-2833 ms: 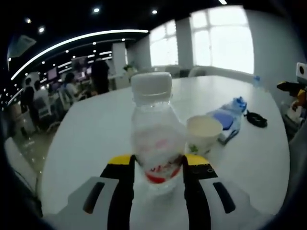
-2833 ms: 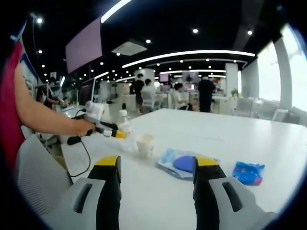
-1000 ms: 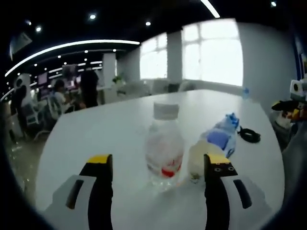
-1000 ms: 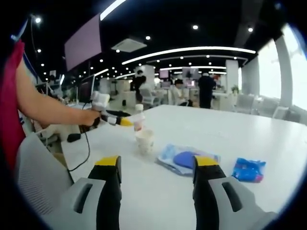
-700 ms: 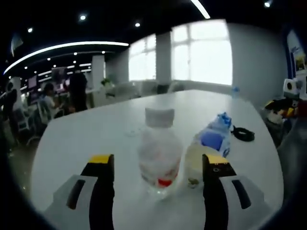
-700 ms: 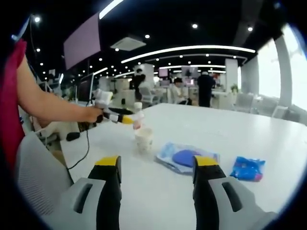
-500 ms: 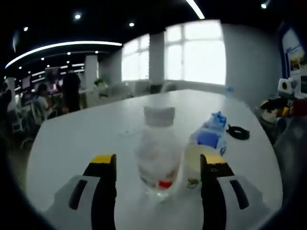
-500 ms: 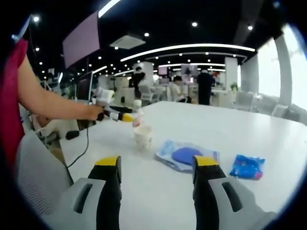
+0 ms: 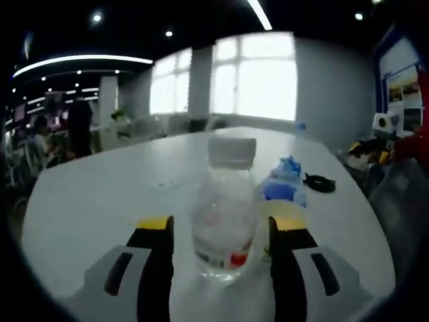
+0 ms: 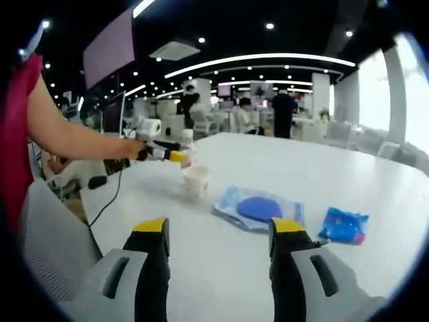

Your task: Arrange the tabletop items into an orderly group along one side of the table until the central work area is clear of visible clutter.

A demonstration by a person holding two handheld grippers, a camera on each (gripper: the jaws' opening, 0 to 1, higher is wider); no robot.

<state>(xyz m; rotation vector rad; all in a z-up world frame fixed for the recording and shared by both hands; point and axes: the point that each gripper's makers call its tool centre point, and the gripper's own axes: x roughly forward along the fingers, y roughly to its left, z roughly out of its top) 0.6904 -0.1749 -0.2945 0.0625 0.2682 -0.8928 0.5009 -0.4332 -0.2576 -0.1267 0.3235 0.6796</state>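
Open-plan office, white round table (image 10: 375, 194). Clear plastic bottle (image 9: 224, 215), white cap, red label, stands upright near the table's near edge between the left gripper (image 9: 221, 231) jaws; contact unclear. Paper cup (image 10: 196, 181) just beside it, half hidden. Blue pouch (image 10: 258, 209) and small blue packet (image 10: 344, 225) mid-table. Right gripper (image 10: 218, 231) jaws wide, empty.

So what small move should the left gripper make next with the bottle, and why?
Probably close the left gripper on the bottle. Its jaws stand open on both sides of the bottle, which stands upright on the table right beside the cup, so a straight squeeze looks enough.
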